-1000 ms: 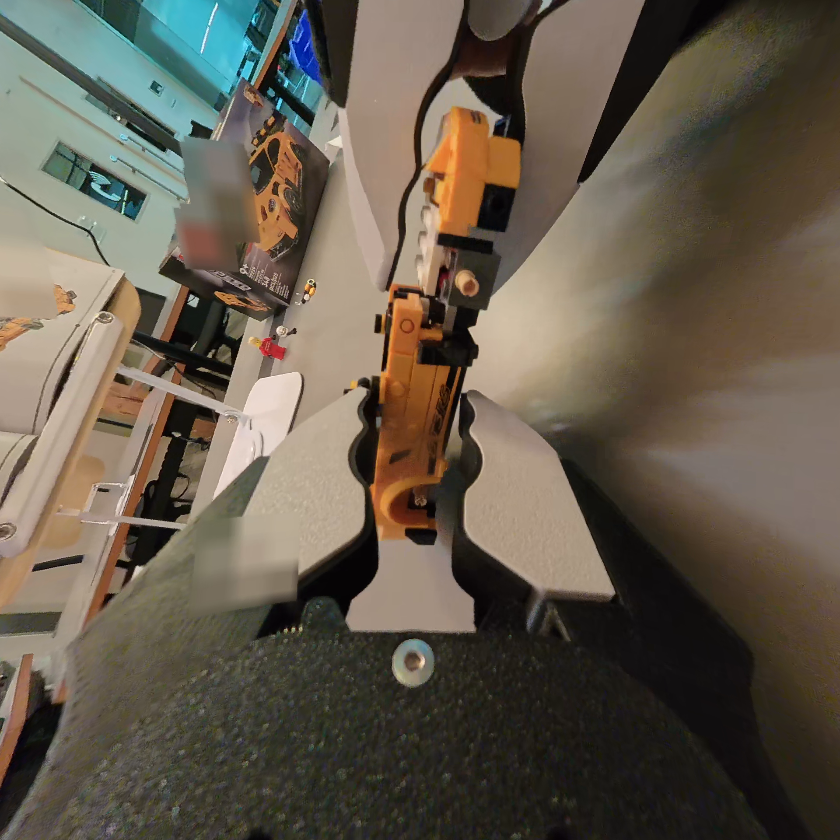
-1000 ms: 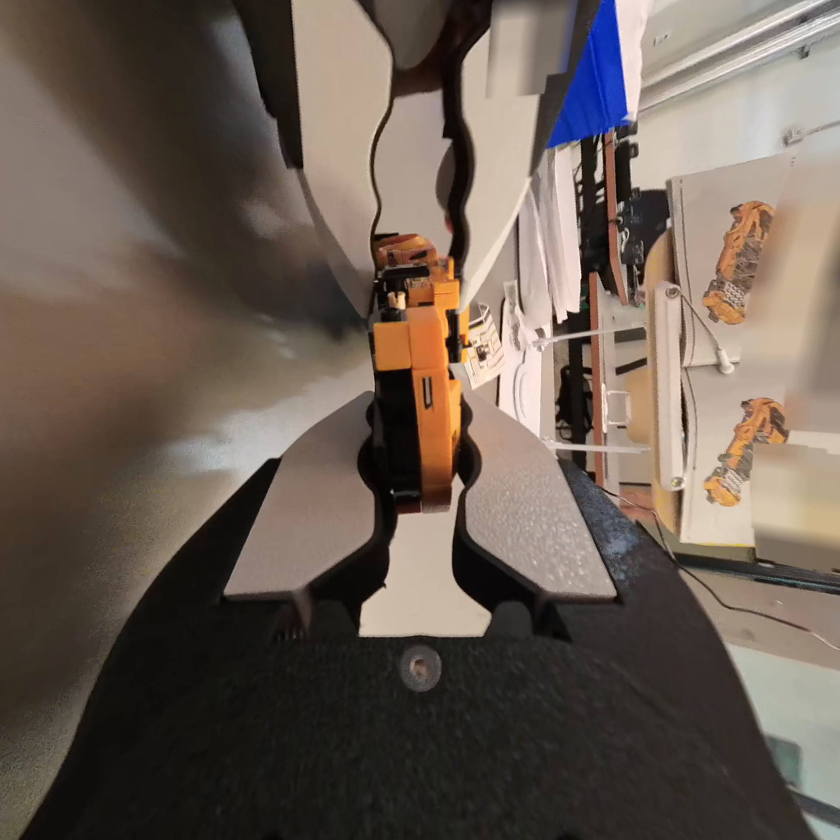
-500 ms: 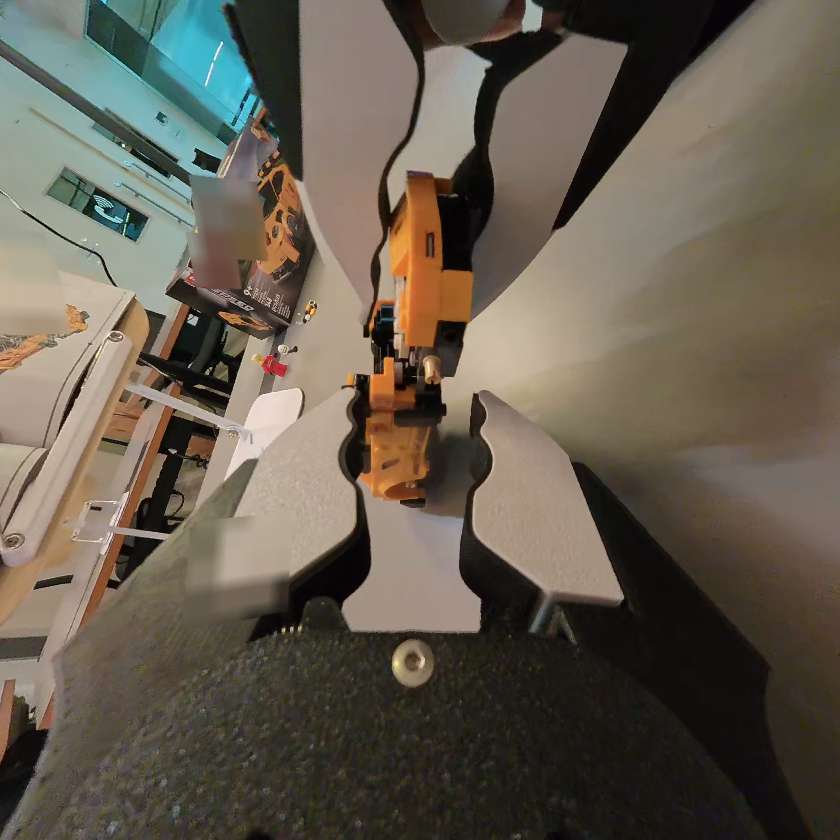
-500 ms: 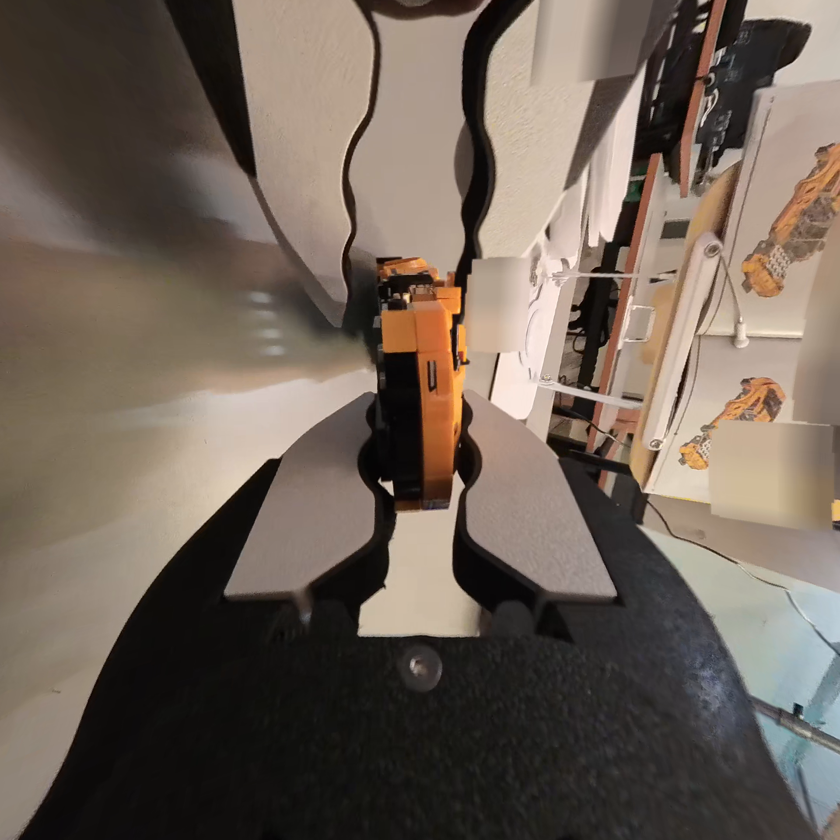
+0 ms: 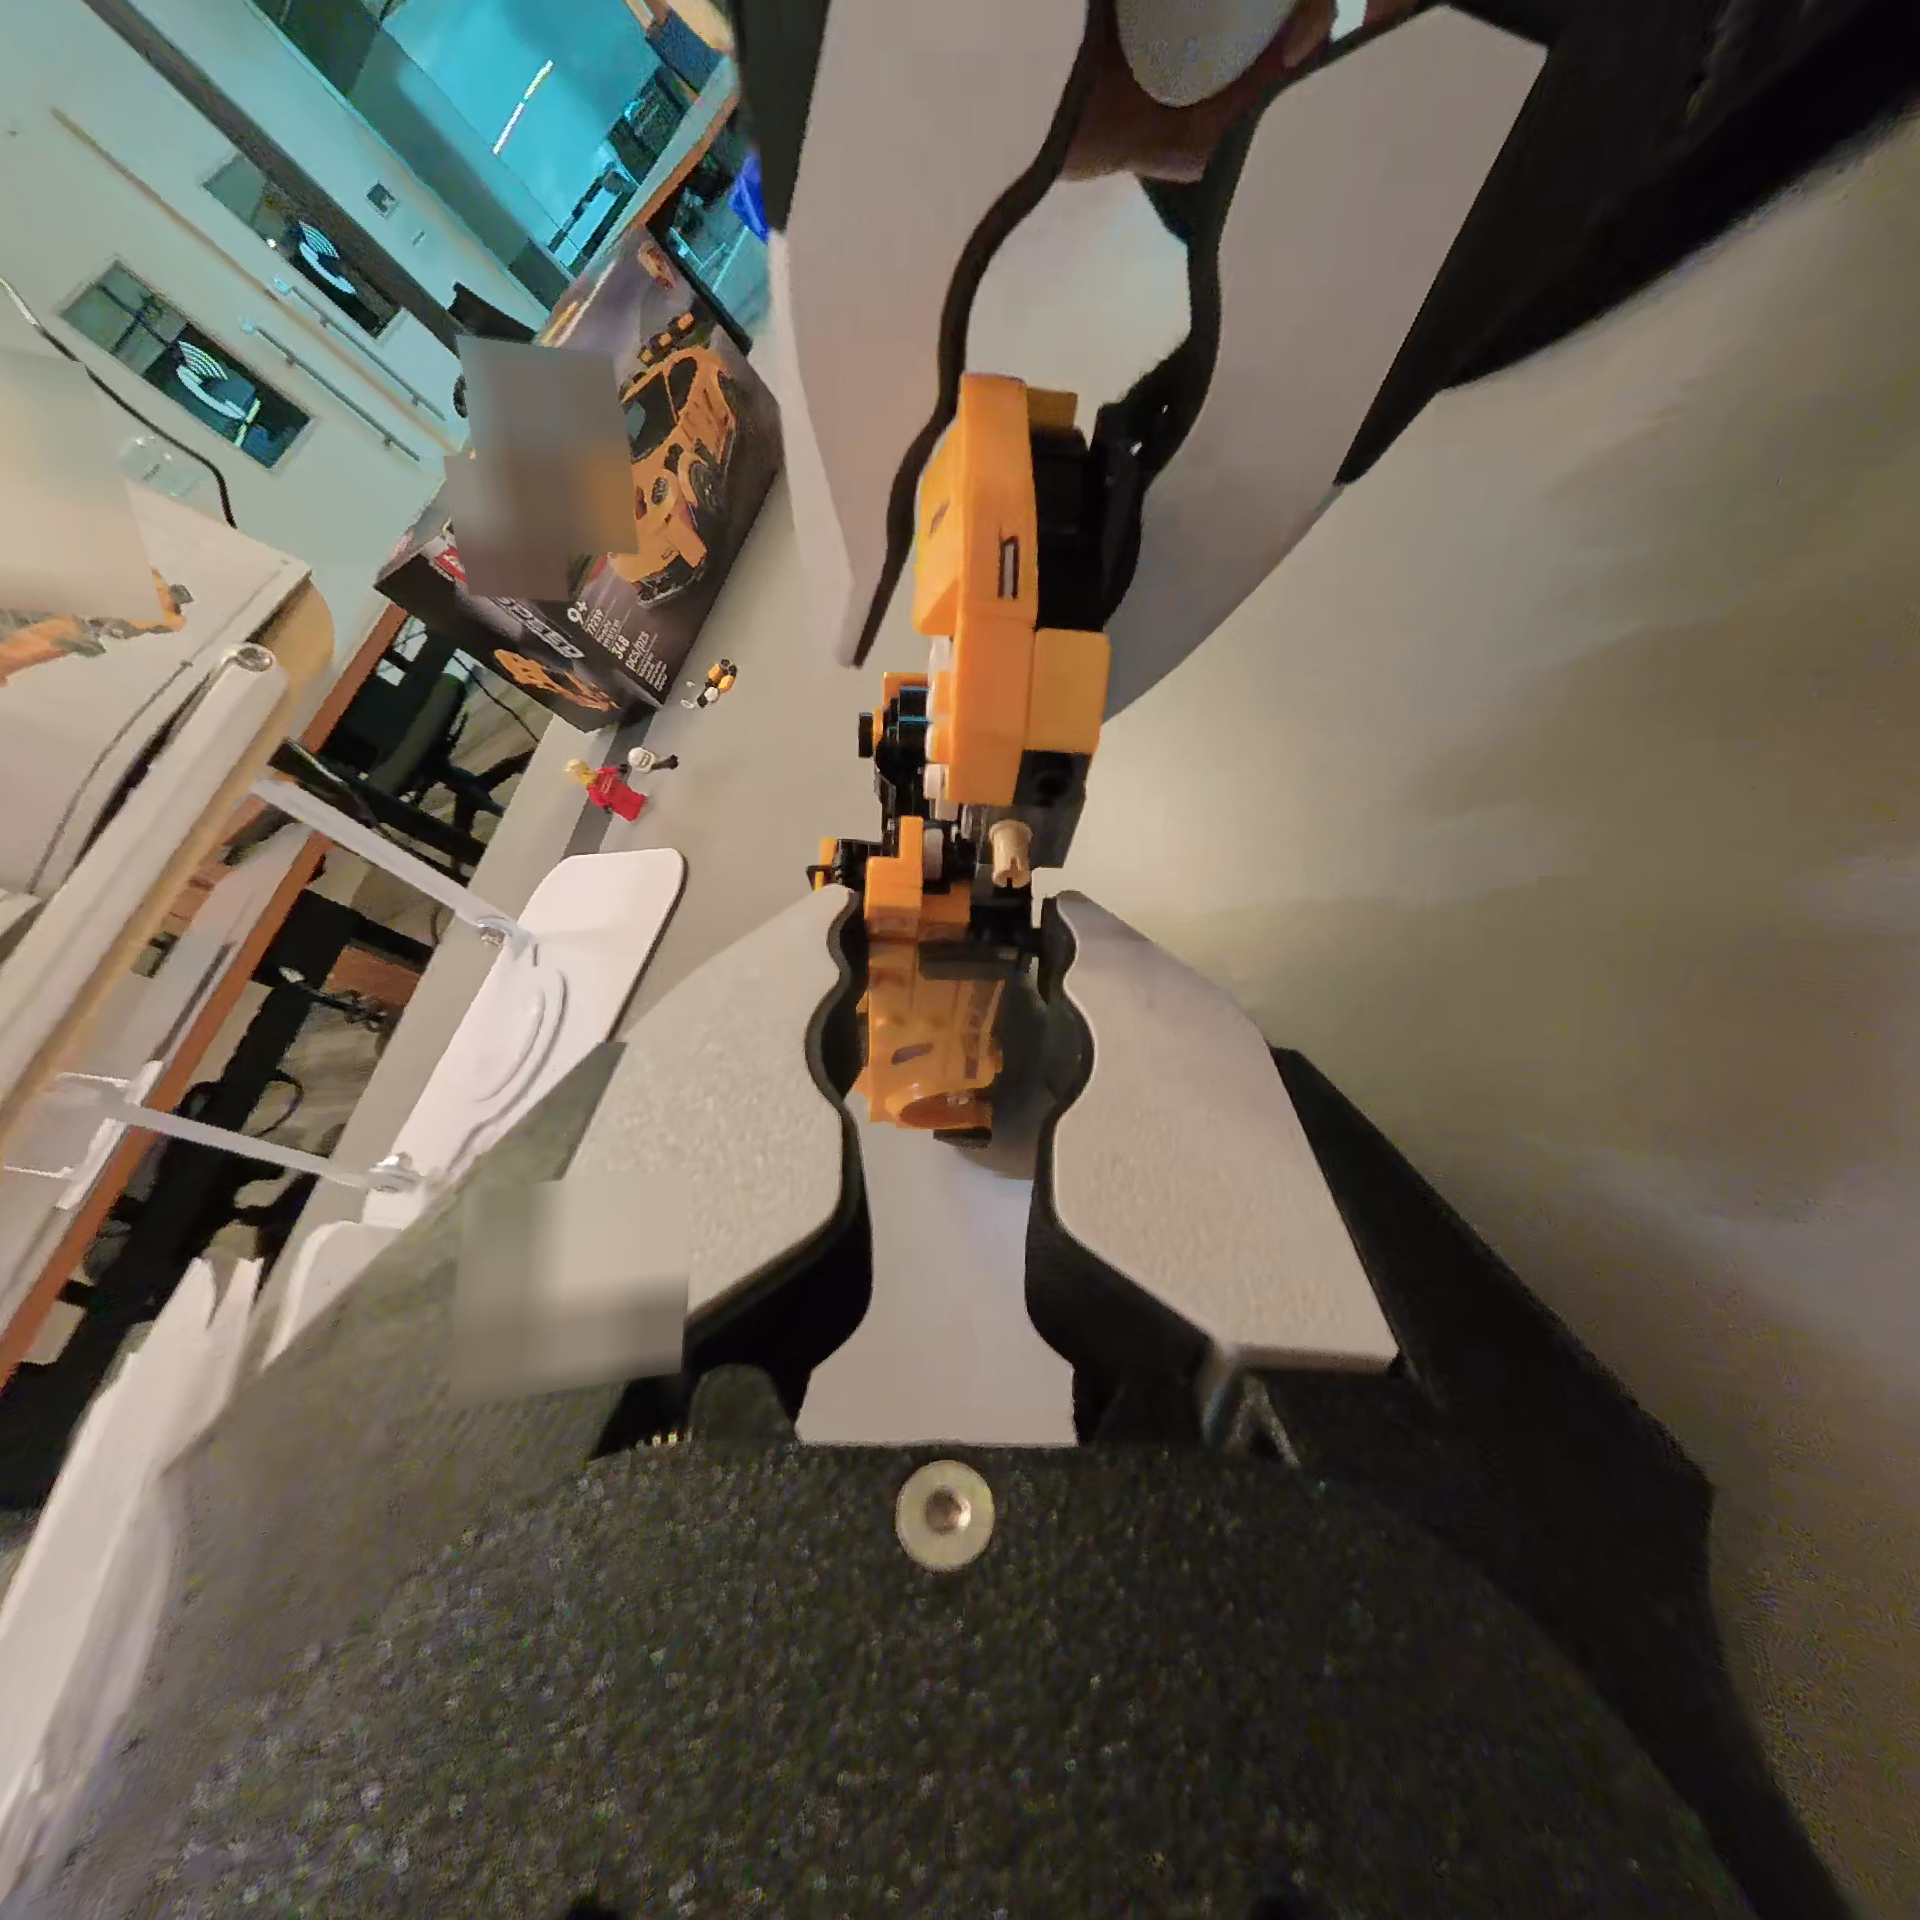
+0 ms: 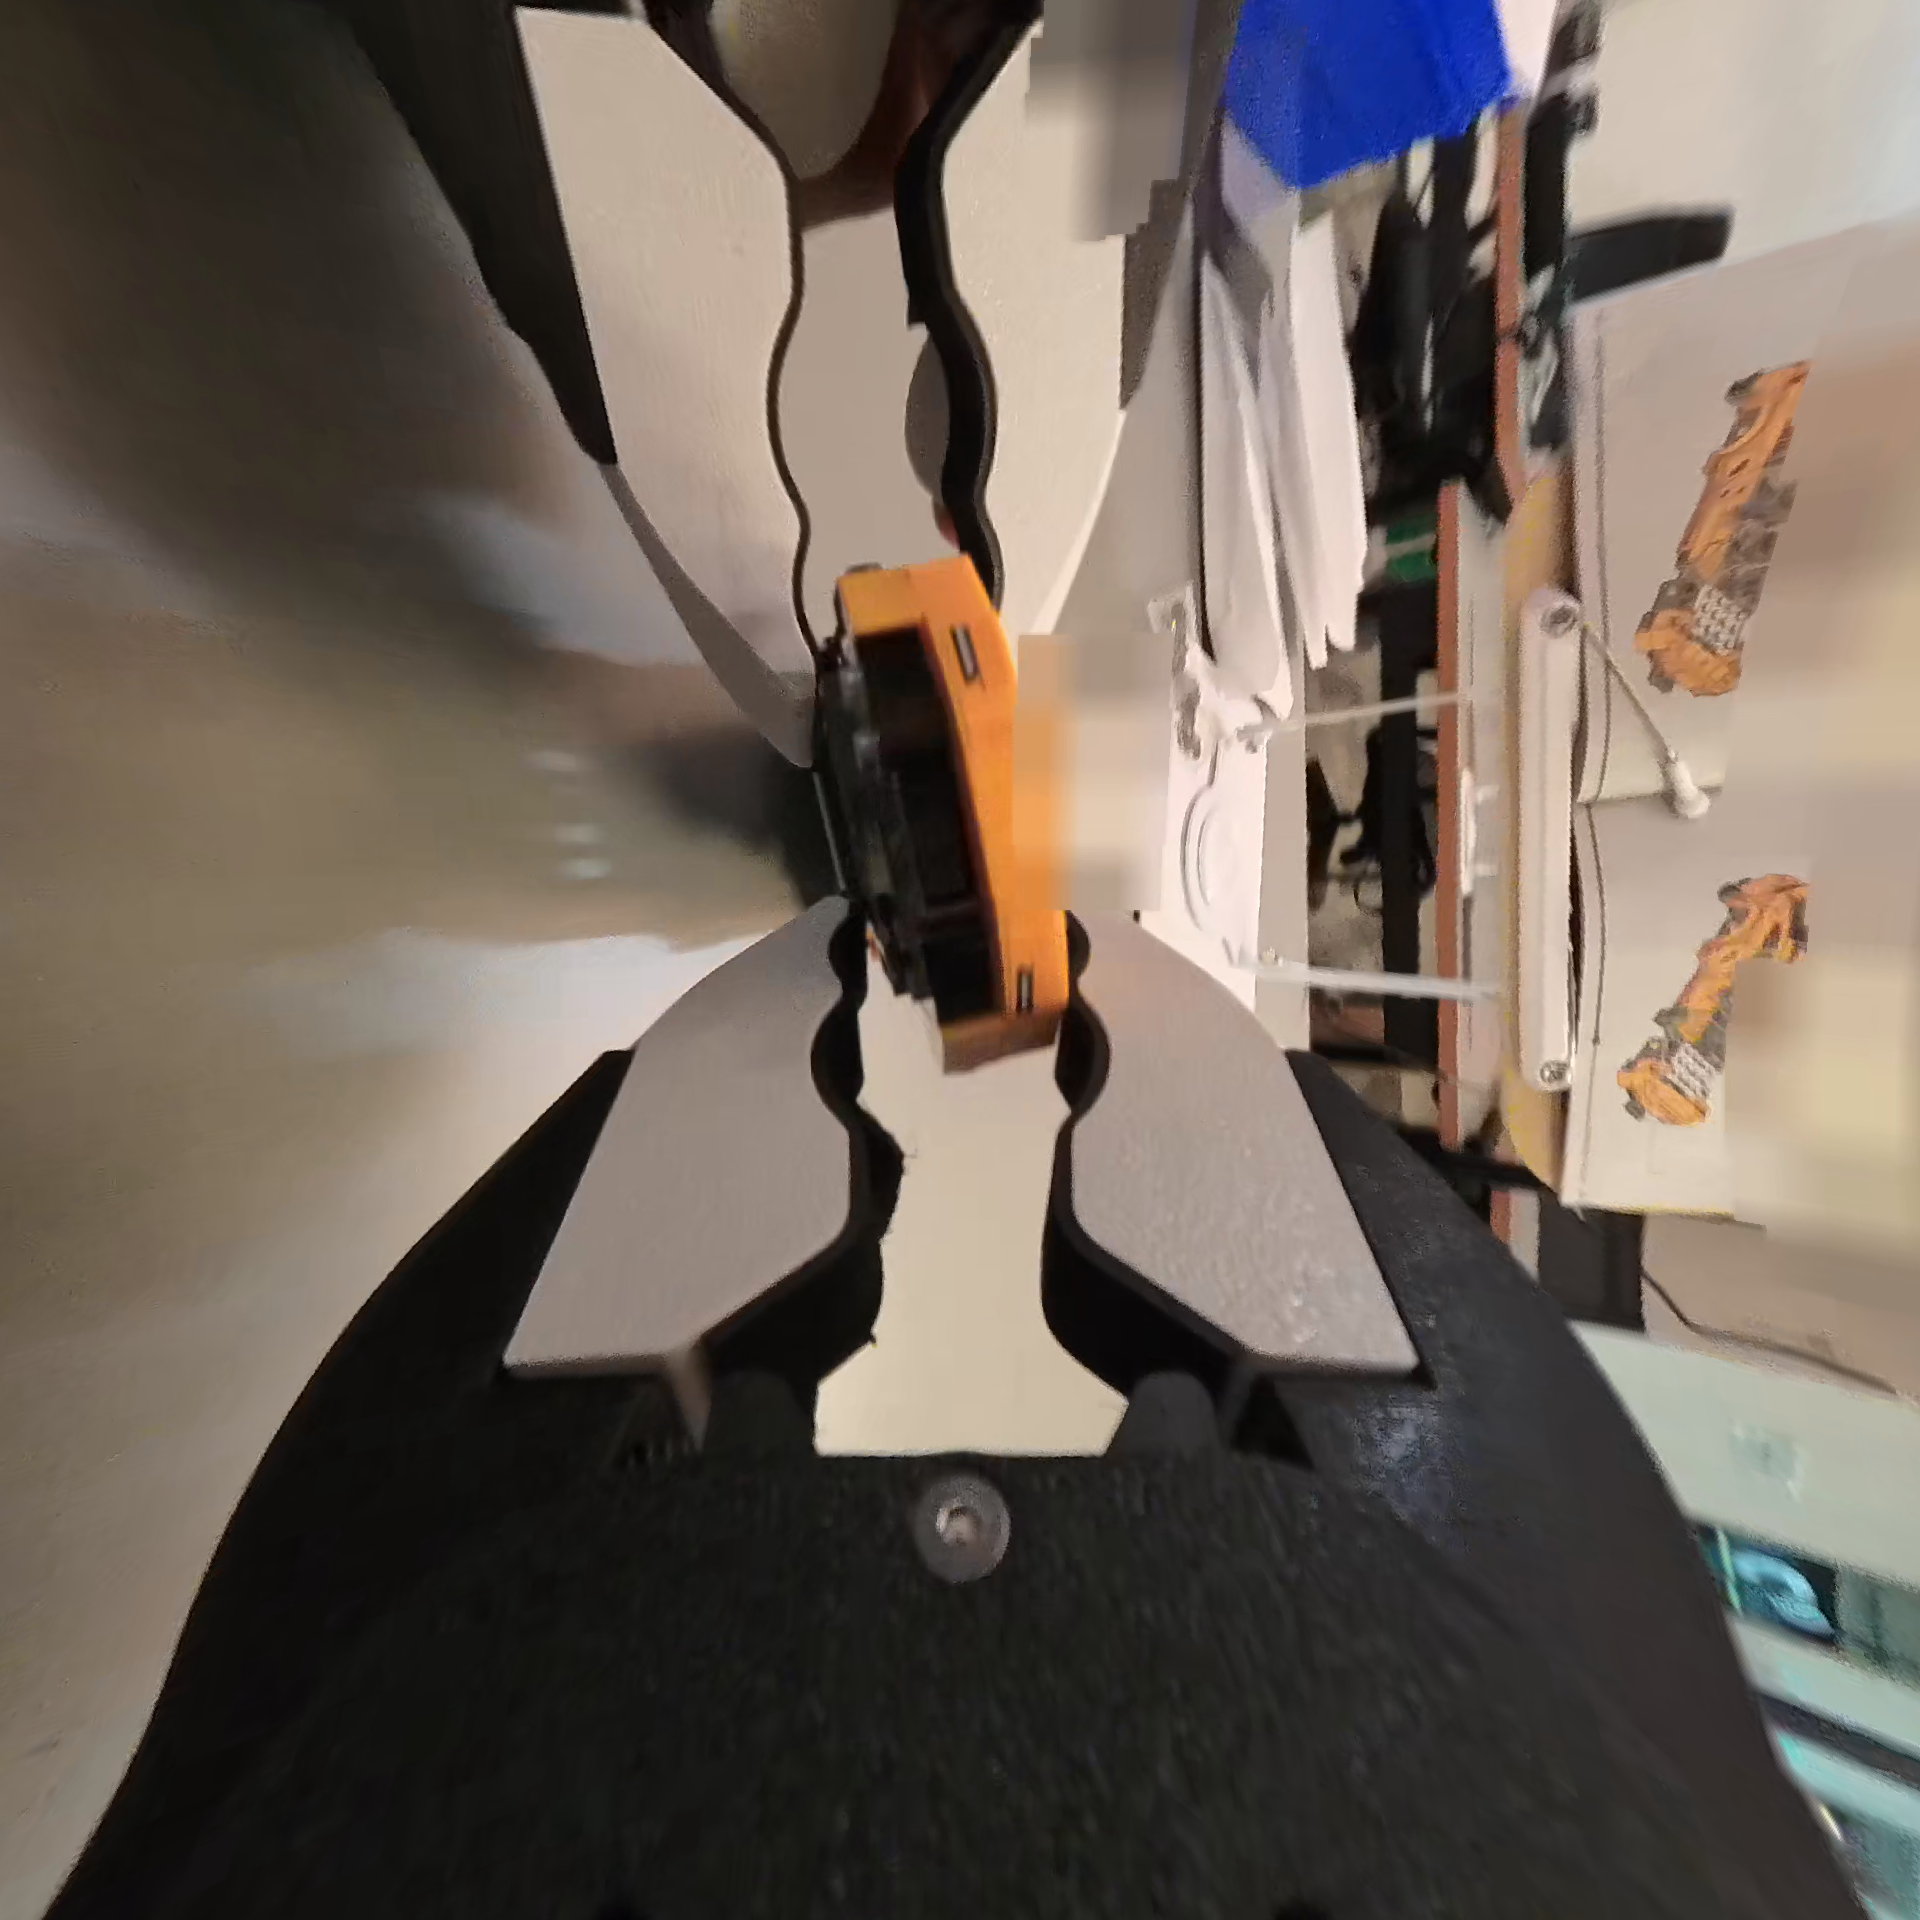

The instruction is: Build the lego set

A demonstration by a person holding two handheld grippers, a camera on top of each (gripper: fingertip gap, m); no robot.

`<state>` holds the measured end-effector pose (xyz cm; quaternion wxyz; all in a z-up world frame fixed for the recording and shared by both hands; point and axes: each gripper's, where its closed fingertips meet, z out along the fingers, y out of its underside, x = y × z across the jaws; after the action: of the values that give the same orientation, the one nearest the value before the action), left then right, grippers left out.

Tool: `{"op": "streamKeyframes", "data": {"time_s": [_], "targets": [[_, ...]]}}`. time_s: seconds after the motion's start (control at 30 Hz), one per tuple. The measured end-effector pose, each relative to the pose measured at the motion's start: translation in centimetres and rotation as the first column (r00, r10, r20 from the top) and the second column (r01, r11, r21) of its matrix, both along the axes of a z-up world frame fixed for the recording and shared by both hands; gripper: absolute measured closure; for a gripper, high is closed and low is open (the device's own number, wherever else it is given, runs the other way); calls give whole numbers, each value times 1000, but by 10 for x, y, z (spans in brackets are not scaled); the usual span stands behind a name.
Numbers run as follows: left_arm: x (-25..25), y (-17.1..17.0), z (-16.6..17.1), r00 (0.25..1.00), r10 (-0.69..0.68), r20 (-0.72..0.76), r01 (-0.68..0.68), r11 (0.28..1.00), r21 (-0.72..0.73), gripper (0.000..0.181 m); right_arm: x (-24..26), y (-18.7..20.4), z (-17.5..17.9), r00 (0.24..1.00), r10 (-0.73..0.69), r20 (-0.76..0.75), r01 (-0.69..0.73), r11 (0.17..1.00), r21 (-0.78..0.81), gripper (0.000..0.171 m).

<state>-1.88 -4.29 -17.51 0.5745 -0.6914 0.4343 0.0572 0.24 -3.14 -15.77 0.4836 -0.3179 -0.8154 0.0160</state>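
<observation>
Tilted now between the right gripper (image 6: 961, 997), the orange-and-black brick car assembly (image 6: 940, 831) leaned less half a second ago; that gripper pinches its near end, while the left gripper (image 5: 940, 1013) pinches the opposite end (image 5: 930, 1039); both face each other, holding it above the grey bench (image 5: 748, 790); beyond the left gripper lie a small red minifigure (image 5: 613, 792) and the dark set box (image 5: 623, 551).

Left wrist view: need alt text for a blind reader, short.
The left gripper and the right gripper, facing it from above, each clamp one end of an orange and black lego car assembly over a grey table. Behind on the left lie the set's box and a red minifigure.
</observation>
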Motion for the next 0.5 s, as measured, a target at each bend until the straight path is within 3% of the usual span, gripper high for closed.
{"op": "streamKeyframes", "data": {"time_s": [0.1,0.2,0.4,0.5], "targets": [[-2,-1,1,999,-18,52,19,1000,-16,150,-1,-7,4,982,153,-107,-159,986,-52,138],[-2,-1,0,997,-30,75,33,999,-29,150,-2,-17,3,967,214,-139,-233,963,-133,146],[2,-6,0,992,-63,112,71,995,-72,140,4,-10,4,977,190,98,-184,981,-67,147],[5,-12,15,992,-70,107,73,997,-24,134,10,-2,10,960,148,237,-152,988,-4,148]]}}
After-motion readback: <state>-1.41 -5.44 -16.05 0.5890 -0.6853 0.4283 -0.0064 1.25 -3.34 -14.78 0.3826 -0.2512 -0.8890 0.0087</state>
